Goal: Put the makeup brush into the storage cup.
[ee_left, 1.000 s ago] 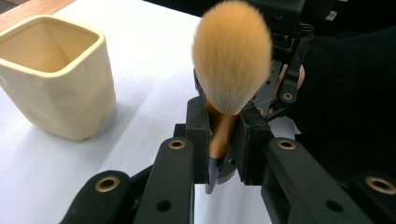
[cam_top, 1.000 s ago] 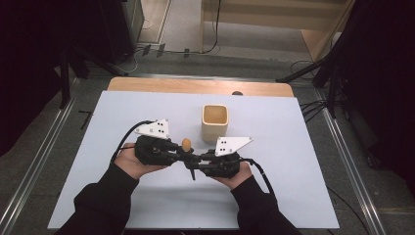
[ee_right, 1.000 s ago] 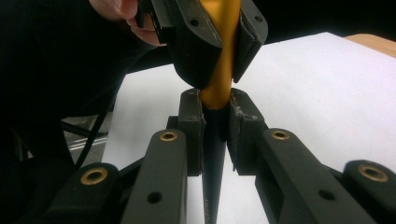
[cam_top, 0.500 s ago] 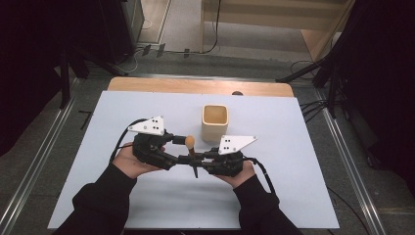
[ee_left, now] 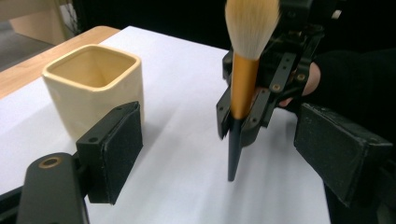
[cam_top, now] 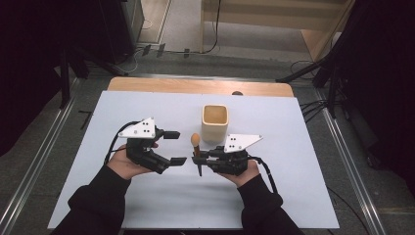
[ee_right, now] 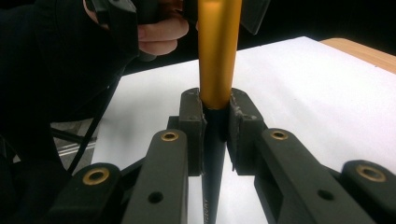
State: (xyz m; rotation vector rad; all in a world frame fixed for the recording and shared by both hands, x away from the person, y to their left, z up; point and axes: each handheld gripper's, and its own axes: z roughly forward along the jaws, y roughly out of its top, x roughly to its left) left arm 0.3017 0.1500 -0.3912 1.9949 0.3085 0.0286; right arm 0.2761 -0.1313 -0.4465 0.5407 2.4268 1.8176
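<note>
A makeup brush (cam_top: 195, 146) with a gold ferrule, pale bristles and a black handle stands upright, bristles up. My right gripper (cam_top: 199, 157) is shut on its black handle (ee_right: 215, 126), the handle's tip just above the white sheet. My left gripper (cam_top: 175, 147) is to its left, and its jaws have just been opening. They stand wide with nothing between the pads (ee_left: 116, 140). In the left gripper view the brush (ee_left: 243, 79) is straight ahead, past the jaws. A cream square cup (cam_top: 215, 122) stands upright behind the brush.
The white sheet (cam_top: 293, 147) covers most of the wooden table (cam_top: 147, 84), with bare room to either side of the hands. The cup (ee_left: 91, 88) is close beside my left gripper's left jaw. Metal rails run along both sides of the table.
The left gripper's jaws have opened and let go of the brush, and that hand has drawn a little to the left. The right gripper keeps the brush upright in place.
</note>
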